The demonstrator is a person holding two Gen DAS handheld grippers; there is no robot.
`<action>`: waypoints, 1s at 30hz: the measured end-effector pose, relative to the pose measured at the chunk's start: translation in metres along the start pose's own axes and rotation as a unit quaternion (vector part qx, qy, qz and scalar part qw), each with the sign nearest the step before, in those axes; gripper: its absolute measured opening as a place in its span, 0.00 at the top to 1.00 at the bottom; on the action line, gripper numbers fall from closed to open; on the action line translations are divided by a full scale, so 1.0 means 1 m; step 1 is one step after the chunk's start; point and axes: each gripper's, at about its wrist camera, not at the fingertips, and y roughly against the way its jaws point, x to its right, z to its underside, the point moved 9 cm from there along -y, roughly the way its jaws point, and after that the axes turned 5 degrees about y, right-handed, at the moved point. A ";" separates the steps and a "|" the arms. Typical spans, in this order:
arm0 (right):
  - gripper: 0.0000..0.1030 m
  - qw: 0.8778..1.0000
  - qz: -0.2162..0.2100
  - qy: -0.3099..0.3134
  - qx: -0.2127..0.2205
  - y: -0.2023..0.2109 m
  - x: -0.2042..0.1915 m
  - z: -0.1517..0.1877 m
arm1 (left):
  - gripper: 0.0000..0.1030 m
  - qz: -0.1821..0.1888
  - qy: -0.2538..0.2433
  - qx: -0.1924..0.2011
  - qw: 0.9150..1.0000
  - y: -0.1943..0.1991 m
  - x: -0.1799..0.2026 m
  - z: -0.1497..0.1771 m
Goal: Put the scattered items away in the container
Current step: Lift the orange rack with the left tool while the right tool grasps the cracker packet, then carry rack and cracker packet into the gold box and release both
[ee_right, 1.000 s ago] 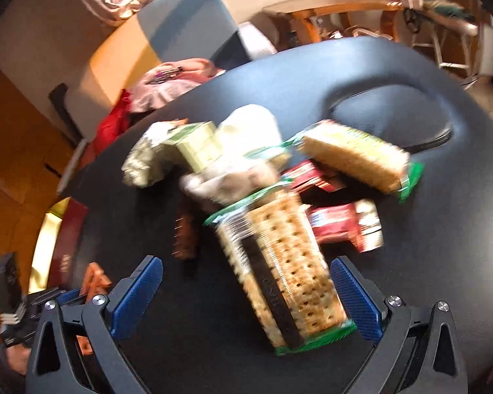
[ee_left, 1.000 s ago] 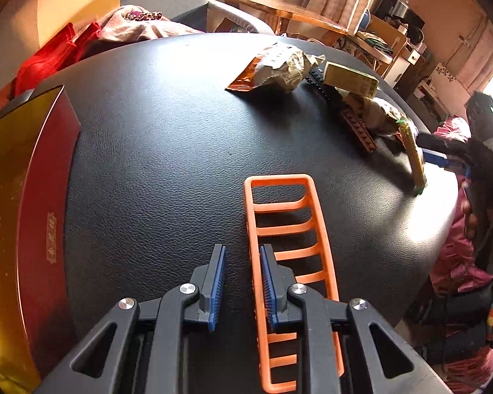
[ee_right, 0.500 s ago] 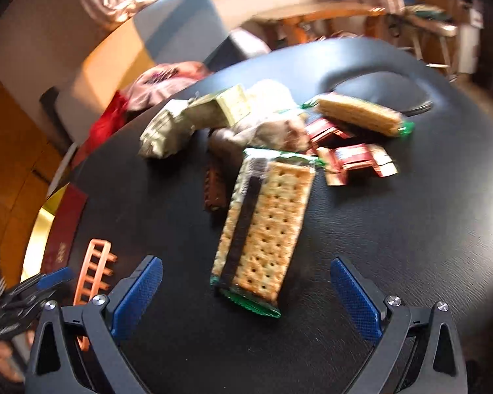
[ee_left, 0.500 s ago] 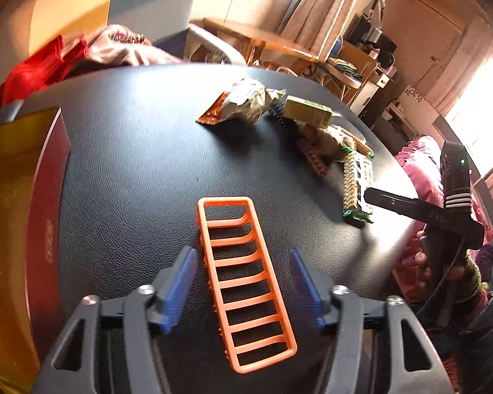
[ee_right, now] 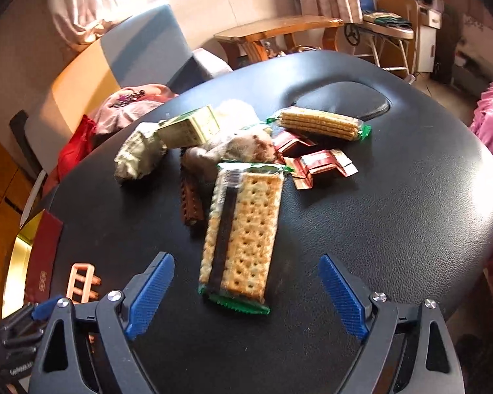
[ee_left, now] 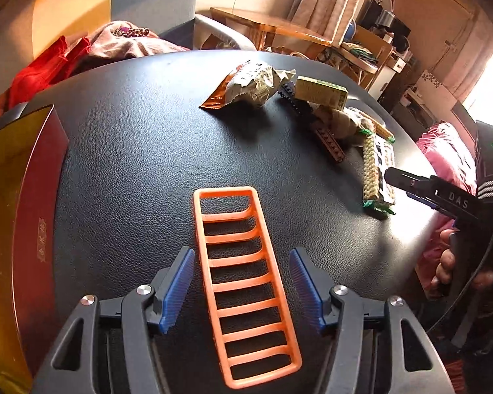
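Left gripper (ee_left: 241,290) fingers spread either side of an orange rack (ee_left: 245,282) lying flat on the black desk (ee_left: 131,151) — right gripper (ee_right: 246,290) fingers spread before a cracker packet (ee_right: 243,233).

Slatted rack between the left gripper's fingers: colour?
Orange; the slatted rack shows best in the left wrist view.

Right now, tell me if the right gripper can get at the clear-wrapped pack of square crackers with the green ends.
Probably yes. The right gripper is open and the cracker pack lies flat on the black table straight ahead, its near end between the fingers, nothing in between.
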 end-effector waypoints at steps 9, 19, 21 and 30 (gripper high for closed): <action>0.26 0.999 0.043 0.003 -0.018 -0.027 -0.005 -0.010 | 0.42 -0.015 0.009 -0.007 1.000 -0.011 -0.001 0.004; 0.53 0.998 0.049 0.025 -0.003 -0.021 -0.010 0.004 | 0.50 -0.014 0.015 -0.005 1.000 -0.009 -0.010 0.015; 0.53 0.999 0.028 0.019 -0.005 -0.017 -0.013 0.011 | 0.50 -0.011 0.018 -0.003 1.000 -0.007 -0.011 0.018; 0.53 0.999 -0.027 0.031 -0.019 -0.001 -0.047 0.042 | 0.50 0.005 0.037 0.021 0.999 0.016 -0.019 0.023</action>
